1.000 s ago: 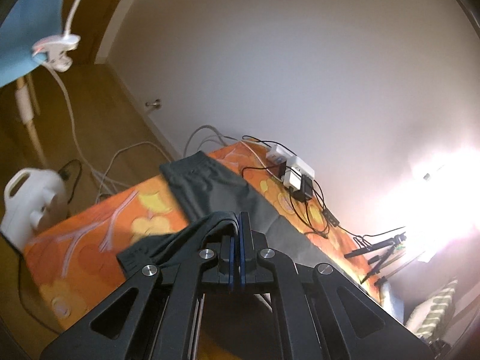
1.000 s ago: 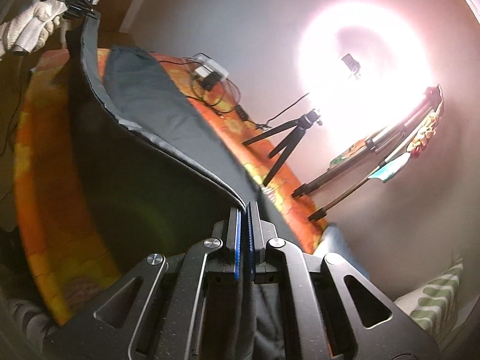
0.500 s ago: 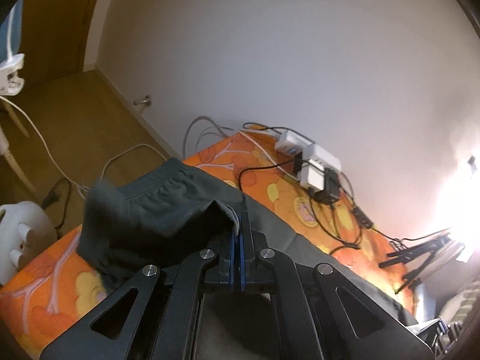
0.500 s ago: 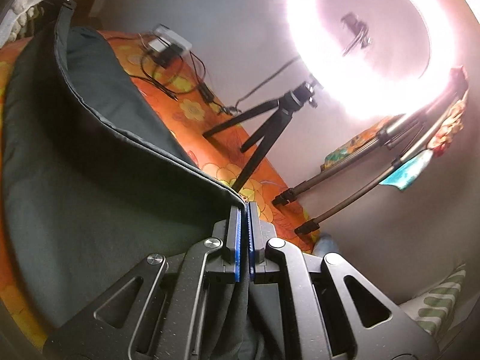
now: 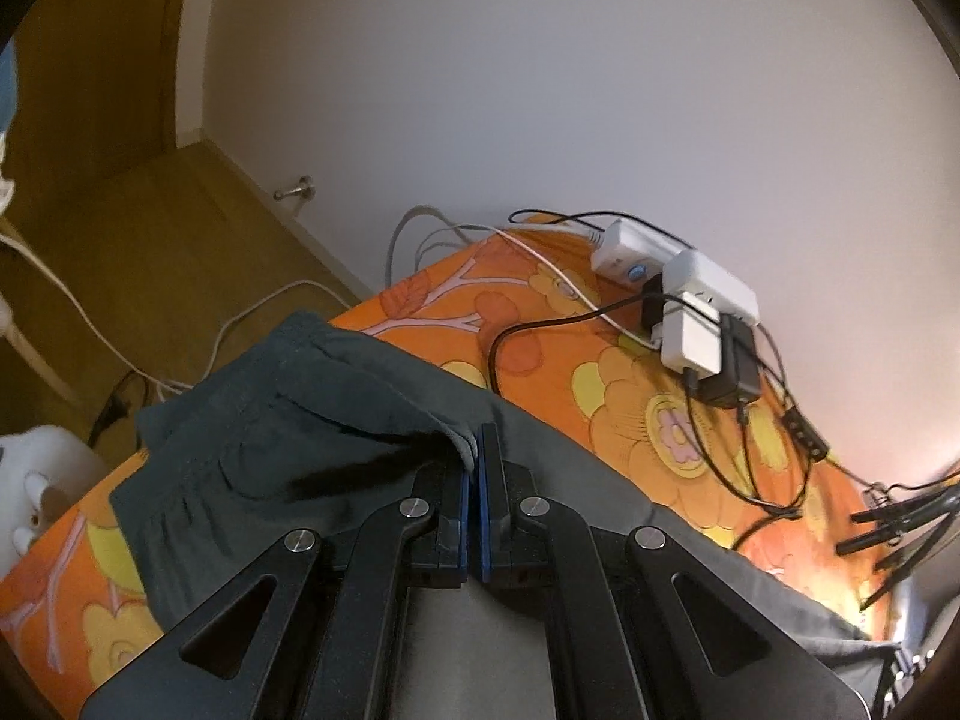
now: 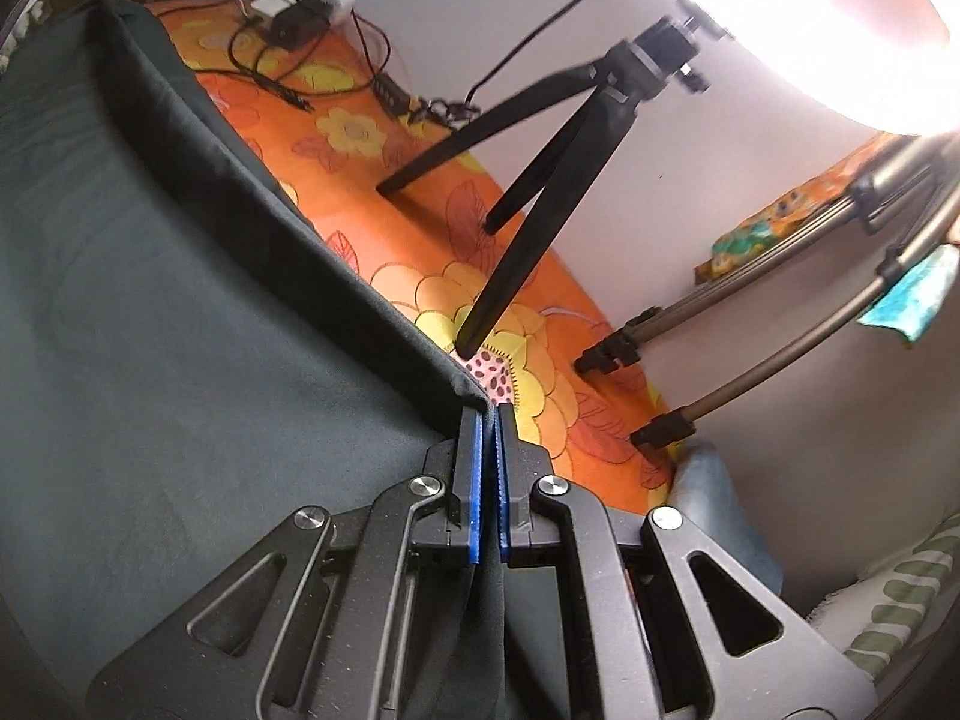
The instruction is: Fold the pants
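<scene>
Dark grey pants (image 5: 252,438) lie on an orange flowered table (image 5: 540,354). My left gripper (image 5: 478,450) is shut on a corner of the waistband end, with the elastic waist bunched to its left. My right gripper (image 6: 490,420) is shut on the far edge of the pants (image 6: 180,312), which stretch taut to the upper left towards the other gripper. The cloth hangs down between the right fingers. The orange table shows beyond the fold in the right wrist view (image 6: 540,390).
White power strip with black adapters and cables (image 5: 690,318) lies at the table's far side by the wall. A black tripod (image 6: 540,180) stands on the table near the right gripper. Metal stand legs (image 6: 750,330) and a bright ring light (image 6: 840,30) stand beyond.
Both grippers have carried the held pants edge across the table towards the wall. The cloth has come lower and covers more of the table.
</scene>
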`<action>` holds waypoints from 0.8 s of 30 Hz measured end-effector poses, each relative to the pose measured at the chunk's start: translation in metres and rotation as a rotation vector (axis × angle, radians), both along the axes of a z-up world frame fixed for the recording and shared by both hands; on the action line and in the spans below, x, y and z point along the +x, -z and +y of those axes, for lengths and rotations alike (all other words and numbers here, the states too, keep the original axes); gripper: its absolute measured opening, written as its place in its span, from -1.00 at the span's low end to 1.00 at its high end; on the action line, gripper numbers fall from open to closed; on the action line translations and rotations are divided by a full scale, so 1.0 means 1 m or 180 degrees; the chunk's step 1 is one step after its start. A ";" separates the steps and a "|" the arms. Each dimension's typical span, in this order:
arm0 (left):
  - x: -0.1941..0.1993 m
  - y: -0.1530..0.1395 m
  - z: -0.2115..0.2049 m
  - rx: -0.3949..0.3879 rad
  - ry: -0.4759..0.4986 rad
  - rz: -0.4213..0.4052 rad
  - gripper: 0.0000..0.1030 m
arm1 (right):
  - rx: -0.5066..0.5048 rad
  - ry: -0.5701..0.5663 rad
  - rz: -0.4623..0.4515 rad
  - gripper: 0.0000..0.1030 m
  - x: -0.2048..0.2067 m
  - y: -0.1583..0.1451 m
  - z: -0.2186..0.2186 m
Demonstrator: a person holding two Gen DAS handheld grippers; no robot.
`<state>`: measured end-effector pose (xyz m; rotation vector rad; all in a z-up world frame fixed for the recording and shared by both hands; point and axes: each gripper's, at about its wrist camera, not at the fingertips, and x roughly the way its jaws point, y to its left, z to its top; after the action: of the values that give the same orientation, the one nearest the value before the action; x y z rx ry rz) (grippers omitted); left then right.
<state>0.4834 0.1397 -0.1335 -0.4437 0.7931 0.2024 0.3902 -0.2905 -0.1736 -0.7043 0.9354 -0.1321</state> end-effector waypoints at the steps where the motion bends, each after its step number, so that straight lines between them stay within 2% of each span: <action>1: 0.004 0.002 -0.002 0.0038 0.0012 0.0023 -0.98 | 0.0003 0.0008 0.0029 -0.93 0.002 0.004 -0.002; 11: 0.026 0.010 -0.022 0.0238 0.0178 0.0208 -0.94 | -0.0004 0.0081 0.0206 -0.93 0.010 0.026 -0.009; 16: 0.018 -0.001 -0.019 0.0245 0.0317 0.0225 -0.49 | -0.0008 0.0067 0.0241 -0.93 0.012 0.028 -0.009; 20: -0.002 -0.027 -0.002 0.0308 0.0474 0.0088 -0.45 | -0.0001 0.0058 0.0257 -0.93 0.014 0.031 -0.009; 23: -0.031 -0.048 0.033 0.0349 0.0313 -0.0098 -0.22 | 0.0021 0.0053 0.0264 -0.93 0.014 0.031 -0.008; 24: -0.042 -0.050 0.049 0.0307 0.0223 -0.0110 -0.22 | 0.0028 0.0055 0.0265 -0.93 0.014 0.031 -0.008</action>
<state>0.4419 0.1887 -0.0832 -0.3271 0.7603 0.1666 0.4041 -0.2989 -0.2044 -0.6981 1.0213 -0.1145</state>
